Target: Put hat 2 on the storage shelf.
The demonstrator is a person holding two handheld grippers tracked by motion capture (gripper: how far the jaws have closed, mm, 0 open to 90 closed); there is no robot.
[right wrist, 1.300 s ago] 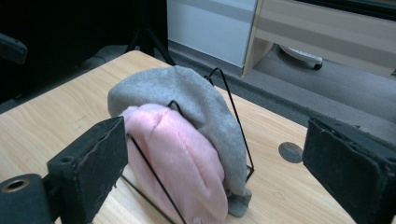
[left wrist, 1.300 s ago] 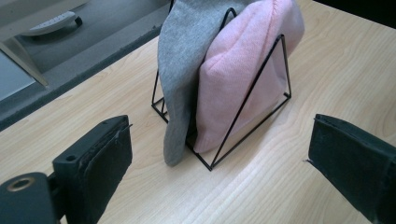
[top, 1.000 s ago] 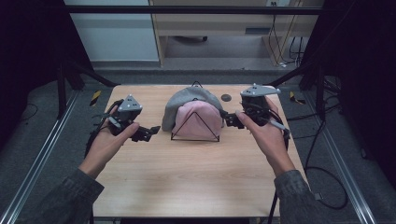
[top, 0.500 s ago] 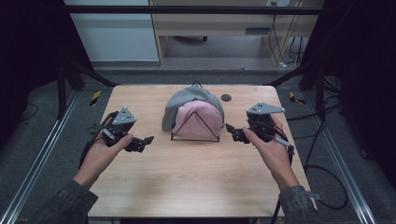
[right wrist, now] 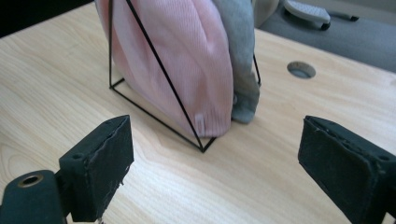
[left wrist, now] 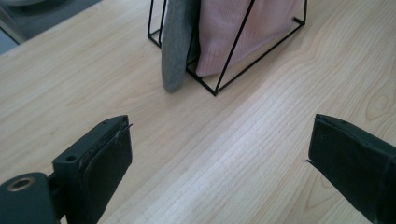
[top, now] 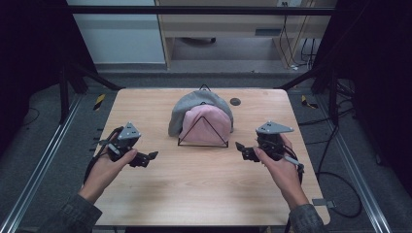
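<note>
A black wire rack (top: 203, 144) stands at the middle back of the wooden table (top: 204, 194). A pink knit hat (top: 206, 124) hangs over it, with a grey knit hat (top: 194, 104) behind. My left gripper (top: 147, 159) hovers open, front left of the rack and apart from it. My right gripper (top: 241, 150) is open at the front right, also apart. In the left gripper view the open left gripper (left wrist: 219, 123) faces the rack (left wrist: 215, 92), grey hat (left wrist: 175, 46) and pink hat (left wrist: 243, 32). The right gripper (right wrist: 215, 123) faces the pink hat (right wrist: 177, 60), grey hat (right wrist: 238, 51) and rack (right wrist: 202, 149).
A round hole (top: 235, 101) is cut in the table behind the hats to the right, seen also as the hole (right wrist: 301, 69) in the right gripper view. Bare wood lies in front of the rack. Cables trail off the table's right edge to the floor.
Both grippers have drawn back from the sides of the hats toward the table's front. Both stay open with nothing held; the hats and rack have not moved.
</note>
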